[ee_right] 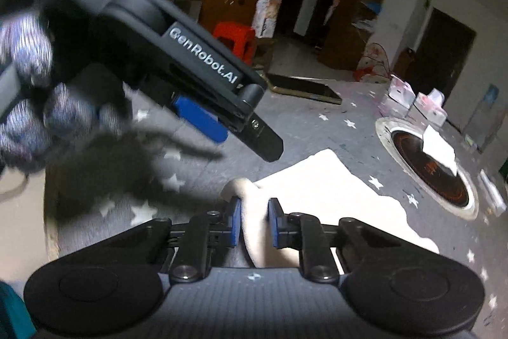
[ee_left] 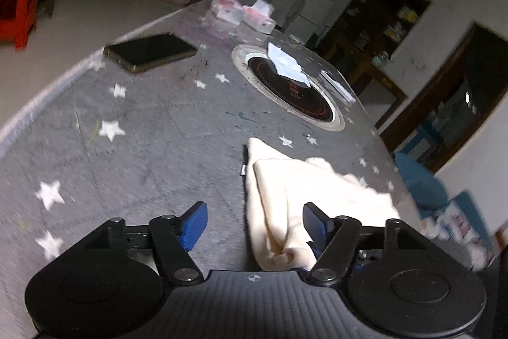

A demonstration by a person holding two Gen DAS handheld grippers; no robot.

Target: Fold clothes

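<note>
A cream cloth lies partly folded on the grey star-patterned table cover. My left gripper is open just above the table; the cloth's near edge runs between its blue pads, close against the right-hand pad. In the right wrist view, my right gripper is shut on a bunched edge of the cream cloth, whose flat part spreads beyond it. The left gripper hovers above and to the left there, held by a gloved hand.
A dark phone lies at the table's far left. A round inset hob with white paper on it sits beyond the cloth. Tissue packs stand at the far edge. A red stool and a blue chair stand off the table.
</note>
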